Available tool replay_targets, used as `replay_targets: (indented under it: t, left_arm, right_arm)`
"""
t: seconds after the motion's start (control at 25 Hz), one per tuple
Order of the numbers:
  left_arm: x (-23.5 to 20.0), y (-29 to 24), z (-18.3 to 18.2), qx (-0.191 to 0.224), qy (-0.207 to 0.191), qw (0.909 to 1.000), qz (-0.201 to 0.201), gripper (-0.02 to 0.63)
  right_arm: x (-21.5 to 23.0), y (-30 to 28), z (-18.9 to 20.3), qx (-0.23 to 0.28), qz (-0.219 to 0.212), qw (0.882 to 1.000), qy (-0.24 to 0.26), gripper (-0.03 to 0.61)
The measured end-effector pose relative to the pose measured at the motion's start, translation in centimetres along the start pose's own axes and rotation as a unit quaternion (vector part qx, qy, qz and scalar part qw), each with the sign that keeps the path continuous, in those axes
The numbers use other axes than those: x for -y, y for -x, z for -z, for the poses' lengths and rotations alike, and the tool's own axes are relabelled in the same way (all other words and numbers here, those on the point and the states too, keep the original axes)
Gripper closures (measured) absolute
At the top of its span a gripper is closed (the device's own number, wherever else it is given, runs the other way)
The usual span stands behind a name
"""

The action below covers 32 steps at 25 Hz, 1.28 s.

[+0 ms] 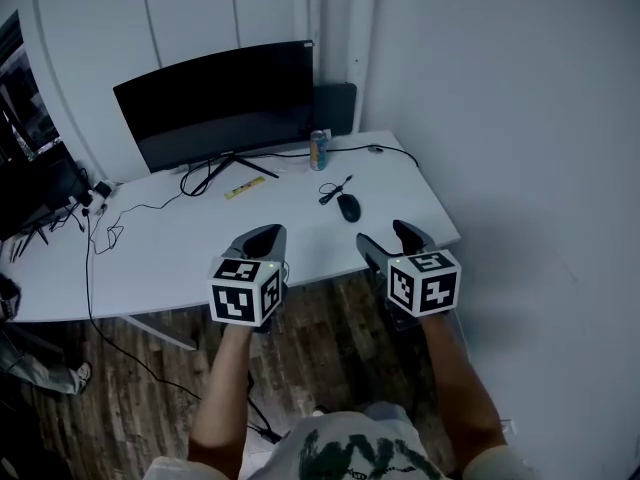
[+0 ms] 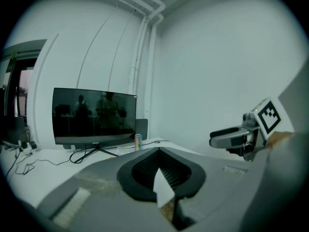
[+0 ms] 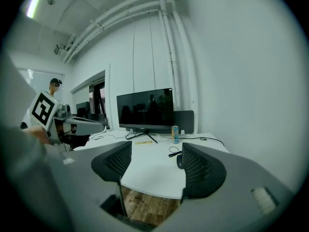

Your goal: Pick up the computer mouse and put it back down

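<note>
The black computer mouse (image 1: pixel 348 207) lies on the white desk (image 1: pixel 180 258), its cable coiled just behind it. In the right gripper view the mouse (image 3: pixel 179 161) peeks out beside the right-hand pad. My right gripper (image 1: pixel 388 236) hovers over the desk's near edge, a short way in front of the mouse and slightly right of it. It is open, and nothing is between its pads (image 3: pixel 203 170). My left gripper (image 1: pixel 262 238) hangs over the near edge further left, shut and empty. Its dark pads (image 2: pixel 145 170) meet in its own view.
At the back of the desk stand a dark monitor (image 1: pixel 220 98) and a drink can (image 1: pixel 319 150). A yellow ruler (image 1: pixel 244 188) lies in front of the monitor stand. Black cables (image 1: pixel 105 233) trail at the desk's left. Wood floor (image 1: pixel 320 348) lies below my arms. The wall is close on the right.
</note>
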<state>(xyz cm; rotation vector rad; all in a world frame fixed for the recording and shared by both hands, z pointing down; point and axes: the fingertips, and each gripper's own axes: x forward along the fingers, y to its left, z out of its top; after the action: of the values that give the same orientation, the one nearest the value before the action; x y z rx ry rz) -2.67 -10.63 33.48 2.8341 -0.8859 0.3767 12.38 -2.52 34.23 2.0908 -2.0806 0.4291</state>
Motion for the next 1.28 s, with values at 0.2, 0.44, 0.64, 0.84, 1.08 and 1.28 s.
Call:
replay_targets:
  t: [0.2,0.44,0.64,0.84,1.08,1.28]
  left_arm:
    - [-0.4,-0.8,0.0,-0.001,0.0,1.0,0.005,0.611]
    - [-1.7,-2.9,-0.1,-0.002,-0.003,1.0,0.0,0.611]
    - [-3.6,-6.4,-0.9,-0.003,-0.006,0.9999,-0.014,0.611]
    - [-5.7,-11.5,-2.5,-0.008,-0.005,0.9996,-0.028,0.611]
    - [-6.9,-16.7,-3.4,-0.019,0.003,0.9993,-0.031,0.611]
    - [-7.0,-19.6,-2.6,-0.032,0.004,0.999,-0.029,0.611]
  right_arm:
    - [0.2,-0.8,-0.2,0.002,0.003,1.0,-0.001,0.265]
    - [1.2,-3.6,-0.3,0.004,-0.007,1.0,-0.004,0.261]
    - [3.2,-7.5,-1.1,0.007,-0.019,1.0,-0.003,0.258]
    - [6.4,-12.7,-2.7,0.002,-0.033,0.999,-0.003,0.256]
    - [9.8,-17.6,-3.5,-0.016,-0.041,0.999,-0.004,0.256]
    - [11.6,-20.5,-2.3,-0.038,-0.045,0.998,-0.009,0.25]
